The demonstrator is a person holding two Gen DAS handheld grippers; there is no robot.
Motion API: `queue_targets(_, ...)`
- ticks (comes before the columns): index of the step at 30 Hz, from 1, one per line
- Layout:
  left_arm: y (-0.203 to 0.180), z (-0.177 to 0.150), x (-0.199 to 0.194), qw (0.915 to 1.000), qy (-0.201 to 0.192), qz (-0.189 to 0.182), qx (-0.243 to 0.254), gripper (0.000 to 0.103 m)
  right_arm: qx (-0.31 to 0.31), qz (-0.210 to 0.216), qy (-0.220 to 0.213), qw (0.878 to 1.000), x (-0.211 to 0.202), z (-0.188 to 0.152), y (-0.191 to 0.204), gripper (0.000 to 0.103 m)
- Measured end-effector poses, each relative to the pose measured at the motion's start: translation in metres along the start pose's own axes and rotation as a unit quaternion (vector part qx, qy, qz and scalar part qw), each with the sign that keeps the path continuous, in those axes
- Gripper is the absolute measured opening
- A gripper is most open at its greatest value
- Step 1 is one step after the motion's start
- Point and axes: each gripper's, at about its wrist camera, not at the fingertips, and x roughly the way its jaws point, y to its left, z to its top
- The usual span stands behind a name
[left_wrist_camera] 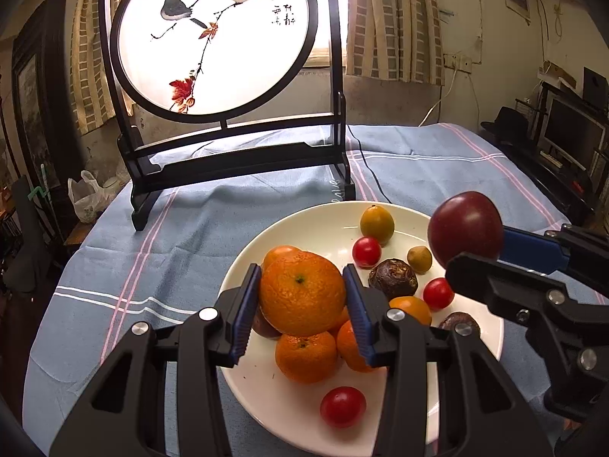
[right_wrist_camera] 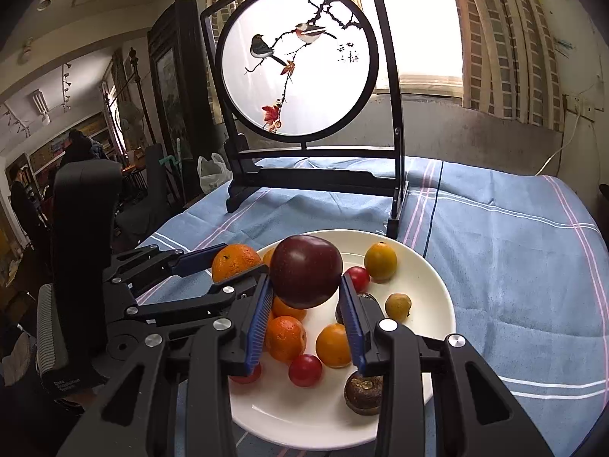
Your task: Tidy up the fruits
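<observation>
Left gripper (left_wrist_camera: pixel 302 297) clamps an orange (left_wrist_camera: pixel 302 293); right gripper (right_wrist_camera: pixel 306 297) clamps a plum (right_wrist_camera: pixel 306 271). Lower each gently onto bare plate (right_wrist_camera: pixel 426 274).

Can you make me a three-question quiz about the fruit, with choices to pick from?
1. Where is the plate?
A. on a blue cloth
B. on the floor
C. on a chair

2. How many small red tomatoes are on the plate?
A. one
B. three
C. six

3. What is the right gripper doing?
A. hanging open
B. holding a plum
C. holding a spoon

Answers:
1. A, the blue cloth lies under the plate.
2. B, the left wrist view shows three, like the tomato in front.
3. B, its fingers squeeze the dark plum above the plate, while the left gripper holds an orange.
</observation>
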Motion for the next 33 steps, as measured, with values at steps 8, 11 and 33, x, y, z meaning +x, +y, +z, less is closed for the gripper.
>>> queue_targets(8,-0.003,-0.002,0.004,1.0000,0.007,0.003,0.005,0.043,0.004,-0.004,0.008,1.000,0.006,-0.001,-0.003,0.038)
queue_targets(11,-0.004,-0.002,0.006,0.9999,0.011,0.003,0.007,0.043,0.005,-0.004,0.011,1.000,0.009,-0.002,-0.003,0.038)
queue_targets(33,-0.005,-0.001,-0.009,0.9995,-0.022,0.013,0.016,0.074,0.022,-0.022,-0.026,0.999,-0.008,0.003,-0.009,0.065)
